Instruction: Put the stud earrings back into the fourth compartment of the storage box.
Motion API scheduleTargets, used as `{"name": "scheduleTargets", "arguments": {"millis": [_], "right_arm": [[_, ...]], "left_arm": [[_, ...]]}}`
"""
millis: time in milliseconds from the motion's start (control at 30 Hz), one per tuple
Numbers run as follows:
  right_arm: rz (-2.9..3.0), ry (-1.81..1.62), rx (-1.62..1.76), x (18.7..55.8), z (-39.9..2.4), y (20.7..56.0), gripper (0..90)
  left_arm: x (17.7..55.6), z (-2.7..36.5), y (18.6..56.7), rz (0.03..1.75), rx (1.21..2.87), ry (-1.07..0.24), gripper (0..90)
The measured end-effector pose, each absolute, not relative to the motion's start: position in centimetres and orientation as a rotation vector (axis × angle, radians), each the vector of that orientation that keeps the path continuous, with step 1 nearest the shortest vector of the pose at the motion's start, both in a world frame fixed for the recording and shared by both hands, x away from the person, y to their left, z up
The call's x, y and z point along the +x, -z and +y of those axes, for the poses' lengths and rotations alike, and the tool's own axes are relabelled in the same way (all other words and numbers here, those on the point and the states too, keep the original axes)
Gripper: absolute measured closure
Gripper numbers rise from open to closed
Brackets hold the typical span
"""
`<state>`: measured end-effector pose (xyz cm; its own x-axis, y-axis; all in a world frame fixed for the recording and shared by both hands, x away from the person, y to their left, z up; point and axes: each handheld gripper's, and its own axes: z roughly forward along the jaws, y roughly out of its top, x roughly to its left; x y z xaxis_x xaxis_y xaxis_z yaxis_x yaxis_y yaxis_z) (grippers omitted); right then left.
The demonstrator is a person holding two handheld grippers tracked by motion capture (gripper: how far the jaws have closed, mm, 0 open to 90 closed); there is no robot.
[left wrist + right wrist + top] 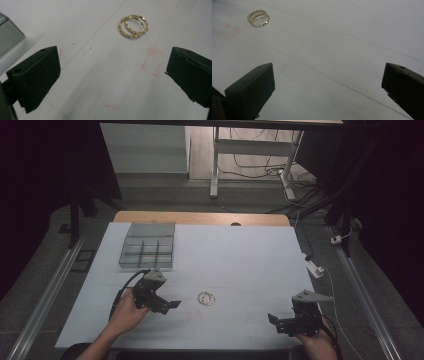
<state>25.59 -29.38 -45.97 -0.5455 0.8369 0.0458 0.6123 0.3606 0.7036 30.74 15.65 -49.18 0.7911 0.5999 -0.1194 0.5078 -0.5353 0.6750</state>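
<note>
**Mia:** What sits nearest the person?

**Ben:** The two grippers. In the high view the right gripper [274, 319] is low on the table [240, 245], at about five o'clock from the middle of it. The right hand [312, 340] holds it from behind. Its jaws are spread wide, with nothing between them but bare white table.

**Mia:** And the other one?

**Ben:** The left gripper [172, 305] is at about seven o'clock, a bit farther up the table. The left hand [127, 312] holds it. Its jaws are spread wide too, and they pinch nothing.

**Mia:** Where are the gold rings?

**Ben:** The two gold rings [206, 298] lie flat on the table, one partly over the other. They are near the left gripper, at about three o'clock from it, not touching it. In the left gripper view the rings [133, 26] lie past the jaws, at about one o'clock. Faint red marks [152, 62] are on the table between the rings and the right-hand jaw.

**Mia:** Does the right gripper see them?

**Ben:** Yes. In the right gripper view the rings [258, 18] are far off at about ten o'clock, well apart from the jaws.

**Mia:** What is farthest?

**Ben:** A clear box [148, 252] with small sections, at about eleven o'clock. Past the table, cables [300, 195] lie on the floor.
</note>
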Motion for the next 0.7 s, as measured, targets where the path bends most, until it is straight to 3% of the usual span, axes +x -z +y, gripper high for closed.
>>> {"name": "scheduleTargets", "arguments": {"millis": [700], "right_arm": [[2.319,-0.968,1.275,25.6,-29.3,46.0,0.0]], "left_arm": [[35.1,10.4,50.8,0.814,2.293,-0.146,0.0]]}}
